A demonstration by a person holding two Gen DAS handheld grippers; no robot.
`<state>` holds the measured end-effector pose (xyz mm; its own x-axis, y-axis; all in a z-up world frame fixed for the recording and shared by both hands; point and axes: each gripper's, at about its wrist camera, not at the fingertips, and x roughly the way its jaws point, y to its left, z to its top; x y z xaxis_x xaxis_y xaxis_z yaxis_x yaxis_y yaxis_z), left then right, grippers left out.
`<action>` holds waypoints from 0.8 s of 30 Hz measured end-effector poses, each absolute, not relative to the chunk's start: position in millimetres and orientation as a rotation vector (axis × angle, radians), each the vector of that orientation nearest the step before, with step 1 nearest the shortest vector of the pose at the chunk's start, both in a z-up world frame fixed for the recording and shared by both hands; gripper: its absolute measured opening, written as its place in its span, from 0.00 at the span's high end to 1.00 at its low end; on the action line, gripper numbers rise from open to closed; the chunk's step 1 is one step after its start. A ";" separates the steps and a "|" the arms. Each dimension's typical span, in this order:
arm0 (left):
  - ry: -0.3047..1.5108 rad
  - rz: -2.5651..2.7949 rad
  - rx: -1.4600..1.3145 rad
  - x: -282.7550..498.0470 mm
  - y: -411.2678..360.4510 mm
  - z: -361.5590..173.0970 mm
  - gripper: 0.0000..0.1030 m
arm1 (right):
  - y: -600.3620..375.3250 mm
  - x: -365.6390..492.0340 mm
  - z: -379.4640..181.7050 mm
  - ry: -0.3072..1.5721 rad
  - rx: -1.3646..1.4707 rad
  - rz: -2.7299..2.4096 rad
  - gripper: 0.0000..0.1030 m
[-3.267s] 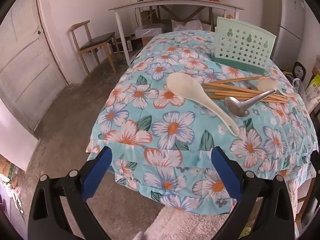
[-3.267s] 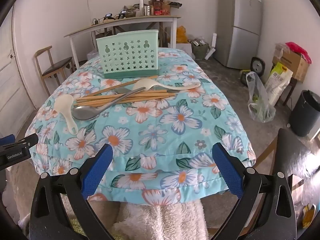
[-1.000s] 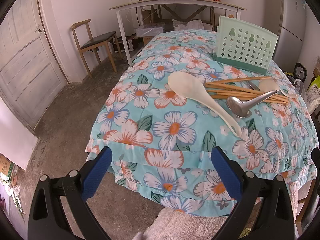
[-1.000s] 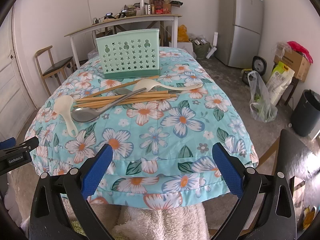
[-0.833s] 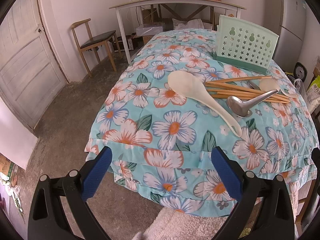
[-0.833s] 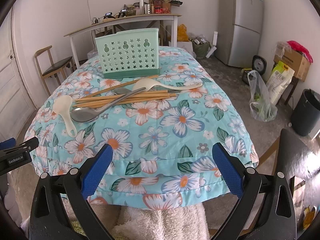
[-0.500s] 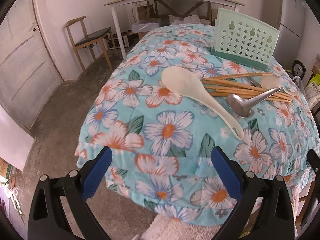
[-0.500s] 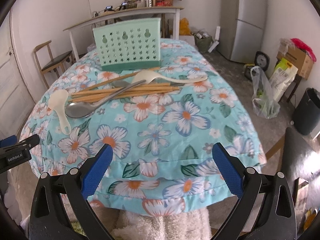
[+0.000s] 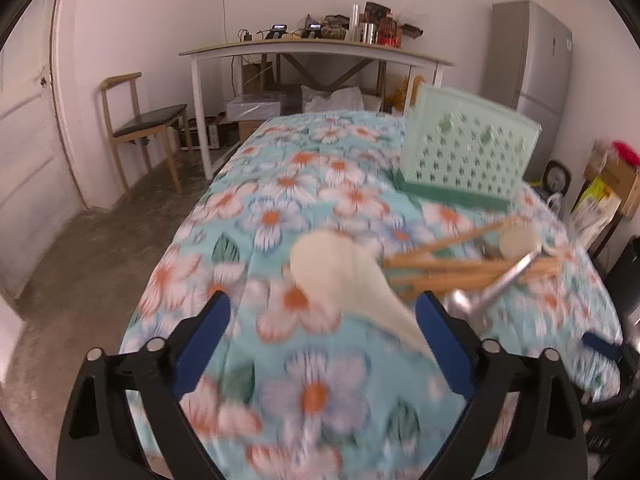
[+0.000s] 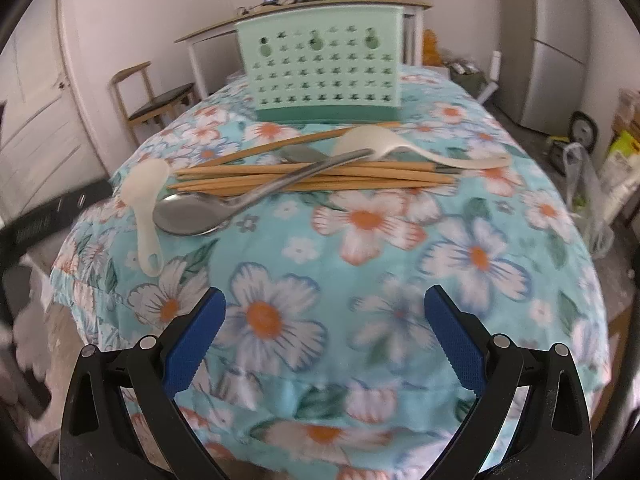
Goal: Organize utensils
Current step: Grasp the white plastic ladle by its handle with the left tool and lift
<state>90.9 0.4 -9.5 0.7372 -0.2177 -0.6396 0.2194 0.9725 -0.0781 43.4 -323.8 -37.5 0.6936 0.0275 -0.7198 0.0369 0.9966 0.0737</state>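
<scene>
My left gripper [image 9: 322,322], jaws wide, just easing inward, nothing between them, is nearest the rice paddle [image 9: 344,282], lying ahead at one o'clock, handle running toward five.

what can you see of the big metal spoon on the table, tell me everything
The metal spoon is a large, shiny, silver-grey serving spoon that looks like steel. Its broad oval bowl faces up and rests on the floral tablecloth beside the white rice paddle; whether the two touch is unclear. The long flat handle runs diagonally away across the pile of wooden chopsticks, its tip near the white ladle. Nothing grips it.
</scene>
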 end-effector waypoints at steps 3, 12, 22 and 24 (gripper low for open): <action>0.751 -0.285 -0.085 121.0 14.6 -13.7 0.30 | -322.0 49.3 -42.6 0.817 0.095 0.016 0.08; 0.960 -0.452 -0.447 182.6 55.6 -48.4 0.59 | -321.7 53.0 -45.5 0.817 0.084 0.023 0.08; 1.008 -0.485 -0.358 183.3 30.2 -50.1 0.62 | -321.8 54.6 -46.5 0.811 0.082 0.022 0.07; 0.999 -0.450 -0.318 181.1 28.9 -50.5 0.74 | -321.4 55.1 -47.1 0.806 0.082 0.020 0.07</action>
